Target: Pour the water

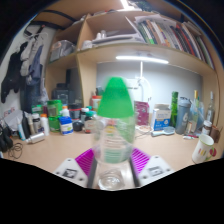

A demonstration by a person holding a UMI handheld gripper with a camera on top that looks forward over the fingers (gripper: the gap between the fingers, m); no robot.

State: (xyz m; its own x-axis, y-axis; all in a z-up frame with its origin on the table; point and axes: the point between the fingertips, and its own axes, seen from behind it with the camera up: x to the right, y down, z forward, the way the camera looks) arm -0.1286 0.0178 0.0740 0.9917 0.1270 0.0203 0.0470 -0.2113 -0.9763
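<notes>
A clear plastic water bottle (114,135) with a green label and green cap (115,96) stands upright between my gripper's (112,163) fingers. Both magenta pads (86,160) press on its lower body, one at each side. The bottle's clear base (111,178) shows low between the fingers, lifted above the wooden desk (170,148). Water fills part of the bottle. No cup or other vessel for the water shows.
Beyond the bottle the desk's back edge is crowded with small bottles (64,122), jars and boxes (161,118). A white round thing (204,147) sits at the right. Shelves with books (165,35) hang above. Clothes (28,65) hang at the left.
</notes>
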